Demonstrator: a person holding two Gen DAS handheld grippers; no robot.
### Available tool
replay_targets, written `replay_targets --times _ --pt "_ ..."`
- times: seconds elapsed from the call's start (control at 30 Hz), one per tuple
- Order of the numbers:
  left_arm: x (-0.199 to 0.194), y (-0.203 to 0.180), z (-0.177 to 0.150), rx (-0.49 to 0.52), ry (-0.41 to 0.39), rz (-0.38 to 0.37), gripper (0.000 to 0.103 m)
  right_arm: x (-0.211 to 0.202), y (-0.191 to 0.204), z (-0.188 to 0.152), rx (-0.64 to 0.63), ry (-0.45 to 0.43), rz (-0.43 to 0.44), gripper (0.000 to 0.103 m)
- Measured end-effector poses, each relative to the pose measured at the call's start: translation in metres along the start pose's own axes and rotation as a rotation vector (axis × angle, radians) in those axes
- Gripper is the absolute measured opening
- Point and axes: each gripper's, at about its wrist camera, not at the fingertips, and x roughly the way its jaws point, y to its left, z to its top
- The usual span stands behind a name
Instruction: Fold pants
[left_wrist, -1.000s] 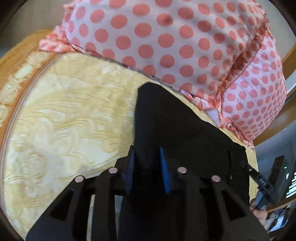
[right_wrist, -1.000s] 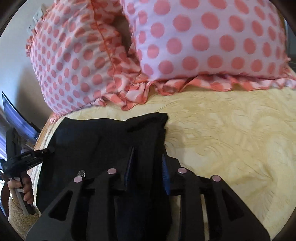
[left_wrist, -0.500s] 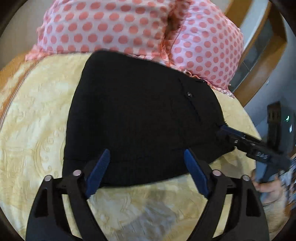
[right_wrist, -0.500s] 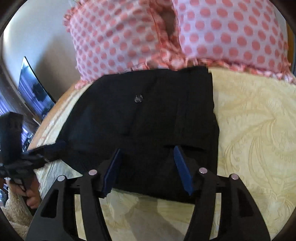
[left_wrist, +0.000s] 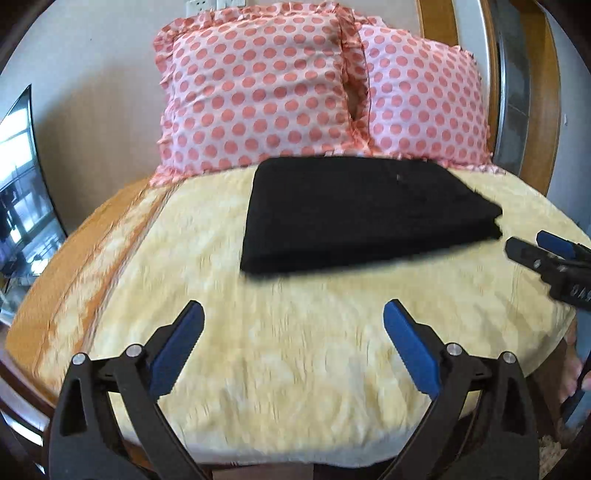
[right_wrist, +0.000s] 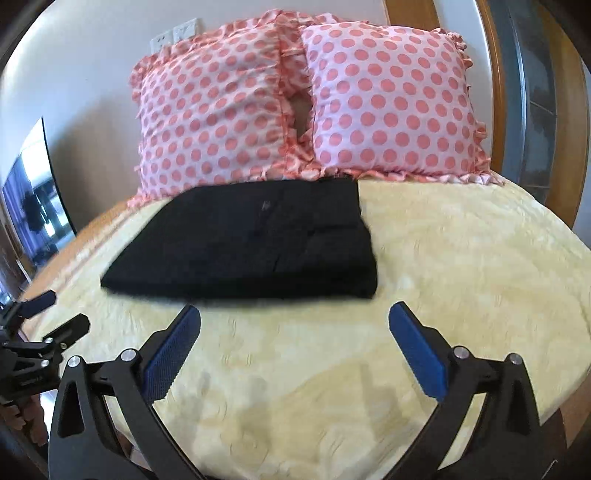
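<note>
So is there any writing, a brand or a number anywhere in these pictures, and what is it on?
Pale characters on the black body of the right gripper, at the right edge of the left wrist view: too blurred to read.
Folded black pants, pink polka-dot pillows, yellow patterned bedspread, dark screen at the left: no writing shows on any of them.

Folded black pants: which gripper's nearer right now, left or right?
Right, judging by both views. The right gripper hangs open just short of the folded black pants' near edge; the left gripper, also open, sits farther back over the yellow bedspread.
</note>
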Motion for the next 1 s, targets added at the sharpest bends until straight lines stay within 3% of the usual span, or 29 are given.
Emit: replay_targets --times 0.27,0.5,0.57,1.0 --pt "0.002 -0.002 -0.028 -0.020 0.040 0.019 0.098 -0.001 0.027 -0.023 -0.095 -0.018 -0.057 0.102" --pt "0.007 0.002 -0.034 -0.057 0.049 0.005 0.101 0.009 0.029 -0.036 -0.087 0.009 -0.082 0.102" --pt "0.007 0.003 -0.036 -0.060 0.036 0.001 0.101 0.008 0.022 -0.039 -0.027 -0.002 -0.057 0.102" --pt "0.006 0.003 -0.039 -0.062 0.014 0.007 0.101 0.006 0.027 -0.044 -0.034 -0.029 -0.074 0.102"
